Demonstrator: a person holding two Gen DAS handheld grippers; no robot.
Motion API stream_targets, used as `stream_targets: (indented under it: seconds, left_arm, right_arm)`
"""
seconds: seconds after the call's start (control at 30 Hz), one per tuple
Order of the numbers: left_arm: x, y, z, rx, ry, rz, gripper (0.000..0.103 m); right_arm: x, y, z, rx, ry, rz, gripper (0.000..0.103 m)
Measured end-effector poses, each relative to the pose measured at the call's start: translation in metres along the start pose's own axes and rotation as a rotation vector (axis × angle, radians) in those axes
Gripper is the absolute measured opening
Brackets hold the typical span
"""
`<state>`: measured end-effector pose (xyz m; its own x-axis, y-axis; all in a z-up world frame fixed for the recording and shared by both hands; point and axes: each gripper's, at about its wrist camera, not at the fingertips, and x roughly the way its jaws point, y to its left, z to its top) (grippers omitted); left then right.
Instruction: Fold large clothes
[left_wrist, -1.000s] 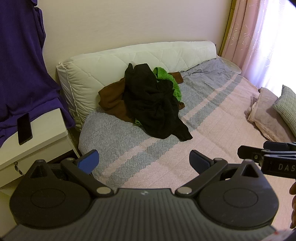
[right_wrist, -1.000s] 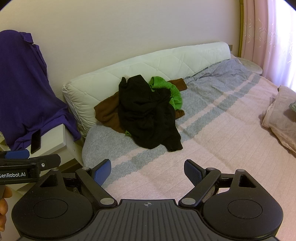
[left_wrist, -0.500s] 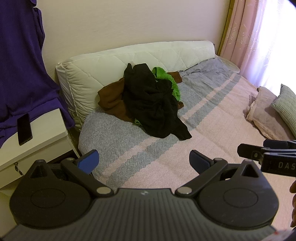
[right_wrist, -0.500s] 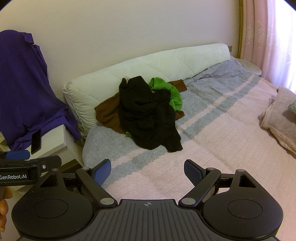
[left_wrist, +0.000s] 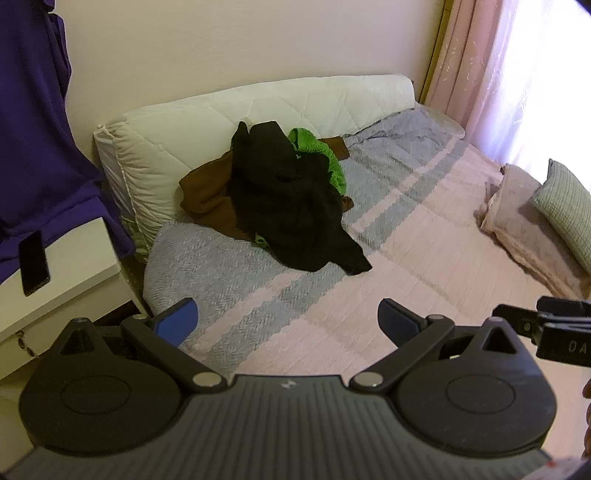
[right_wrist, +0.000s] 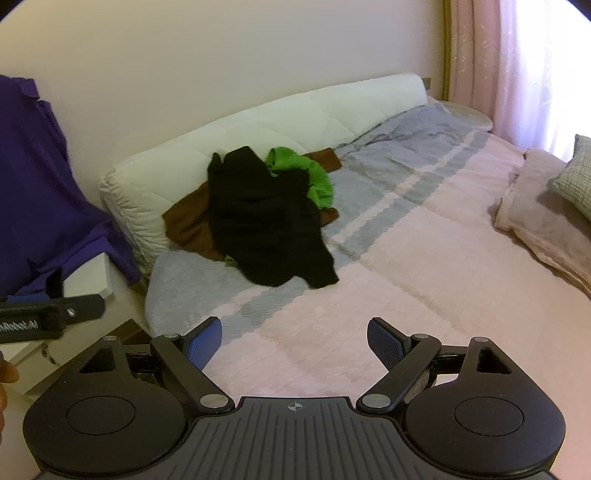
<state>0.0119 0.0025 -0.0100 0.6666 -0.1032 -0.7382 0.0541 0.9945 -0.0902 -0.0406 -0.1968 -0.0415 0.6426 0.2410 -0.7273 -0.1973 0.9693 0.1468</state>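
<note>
1. Hovering above the near end of the bed (left_wrist: 424, 266), side by side: left gripper (left_wrist: 288, 321) and right gripper (right_wrist: 294, 338), blue-padded fingers (left_wrist: 177, 319) of both spread wide, holding nothing, touching nothing.

2. Lying well beyond both pairs of fingers, against the white quilted bolster (left_wrist: 258, 107) at the head of the bed: the heap of clothes, resting on the grey-striped part of the bedspread.

3. Topping the heap: a black garment (left_wrist: 291, 206), crumpled and bunched, one dark tail trailing toward the pink part of the spread; peeking out beneath, a brown garment (left_wrist: 207, 195) and a bright green one (left_wrist: 325, 158). Sleeves, collar and hems too tangled to make out.

4. Judging the step in hand as the reach for the top piece: best done by aiming for two separate edges of the black garment alone, pinching only its top layer so the brown and green pieces stay put, then lifting it clear and spreading it flat on the open pink stretch nearer the grippers before any fold.

5. Flanking the scene: a purple garment (left_wrist: 33, 122) hanging at left over a white counter (left_wrist: 74, 273) carrying a dark phone (left_wrist: 34, 262); pink curtains (left_wrist: 480, 66) at right.
</note>
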Motion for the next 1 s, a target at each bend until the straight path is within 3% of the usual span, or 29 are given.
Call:
stream_targets:
  seconds: [0.27,0.47,0.6,0.8,1.0]
  left_arm:
    - [0.018,0.000,0.027,-0.007,-0.057,0.048,0.102]
    - [0.041,0.015,0.045,-0.002,-0.051,0.132,0.102]
    - [0.065,0.033,0.060,0.008,-0.034,0.140,0.102]
    - [0.138,0.062,0.097,0.107,0.022,0.116,0.102]
    - [0.254,0.089,0.154,0.218,0.048,0.026,0.102]
  right_arm:
    - [0.024,-0.019,0.037,-0.061,-0.051,0.053,0.083]
    - [0.063,-0.028,0.056,-0.095,-0.023,0.091,0.083]
    - [0.100,-0.027,0.071,-0.110,-0.008,0.103,0.083]
    - [0.175,-0.016,0.098,-0.148,-0.004,0.094,0.083]
    - [0.277,-0.005,0.134,-0.208,0.052,0.052,0.083]
